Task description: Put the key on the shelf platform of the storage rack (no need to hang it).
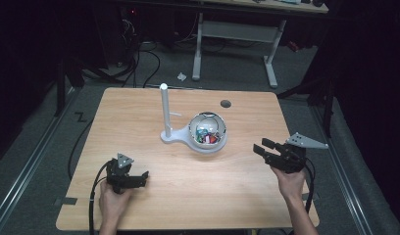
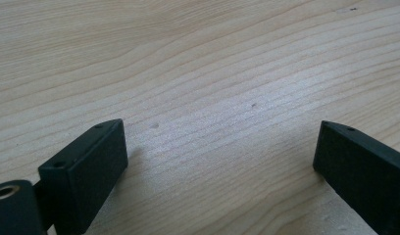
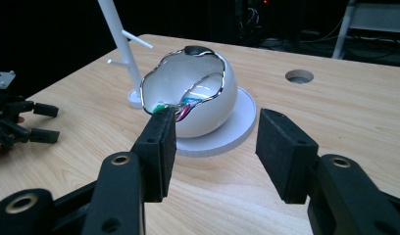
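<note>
White and glossy, the egg-shaped bowl (image 3: pixel 198 98) has a wavy silver rim and sits on the round white base (image 3: pixel 237 128) of a stand near the middle of the wooden table (image 1: pixel 139 112), with colourful small pieces inside. Your right gripper (image 3: pixel 215 147) points at it with jaws spread and nothing between them, and your left gripper (image 2: pixel 220 161) rests low over bare wood, jaws wide apart too.

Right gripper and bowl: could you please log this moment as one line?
right gripper: jaws open, empty, facing bowl | bowl: on white stand | left gripper: open, empty, low over table
</note>
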Tool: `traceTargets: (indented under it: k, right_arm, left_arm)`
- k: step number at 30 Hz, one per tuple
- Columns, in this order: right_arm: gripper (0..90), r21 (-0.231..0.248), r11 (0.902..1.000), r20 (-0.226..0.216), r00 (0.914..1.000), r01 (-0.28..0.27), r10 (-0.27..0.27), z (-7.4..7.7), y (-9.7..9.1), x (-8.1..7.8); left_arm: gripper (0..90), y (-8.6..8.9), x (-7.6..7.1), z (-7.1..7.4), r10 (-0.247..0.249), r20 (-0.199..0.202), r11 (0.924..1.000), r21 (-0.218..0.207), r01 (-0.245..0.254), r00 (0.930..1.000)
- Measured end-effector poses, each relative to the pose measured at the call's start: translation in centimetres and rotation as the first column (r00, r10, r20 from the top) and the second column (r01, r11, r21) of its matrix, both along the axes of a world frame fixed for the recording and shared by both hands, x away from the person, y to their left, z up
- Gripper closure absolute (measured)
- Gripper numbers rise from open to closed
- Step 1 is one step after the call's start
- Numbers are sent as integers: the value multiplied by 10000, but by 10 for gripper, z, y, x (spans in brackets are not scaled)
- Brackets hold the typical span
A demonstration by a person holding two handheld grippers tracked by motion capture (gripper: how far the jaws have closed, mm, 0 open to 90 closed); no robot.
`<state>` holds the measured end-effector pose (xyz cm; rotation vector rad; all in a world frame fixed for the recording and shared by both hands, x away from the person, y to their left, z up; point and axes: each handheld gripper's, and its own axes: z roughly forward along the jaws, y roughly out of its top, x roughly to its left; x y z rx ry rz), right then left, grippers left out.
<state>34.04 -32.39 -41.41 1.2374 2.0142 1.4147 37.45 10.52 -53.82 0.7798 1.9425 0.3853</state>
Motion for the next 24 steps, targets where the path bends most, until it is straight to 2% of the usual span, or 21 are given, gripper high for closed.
traceTargets:
  k: [15,24]
  right_arm:
    - [503,149,9996,-390,9990,-227,233,-23,6,-3]
    - [502,26,9996,-667,9973,-294,295,-37,10,2]
  left_arm:
    - [62,0,0,0,15,-4,10000,-1,-15,10000]
    - [62,0,0,0,1,-1,10000,8,-1,10000]
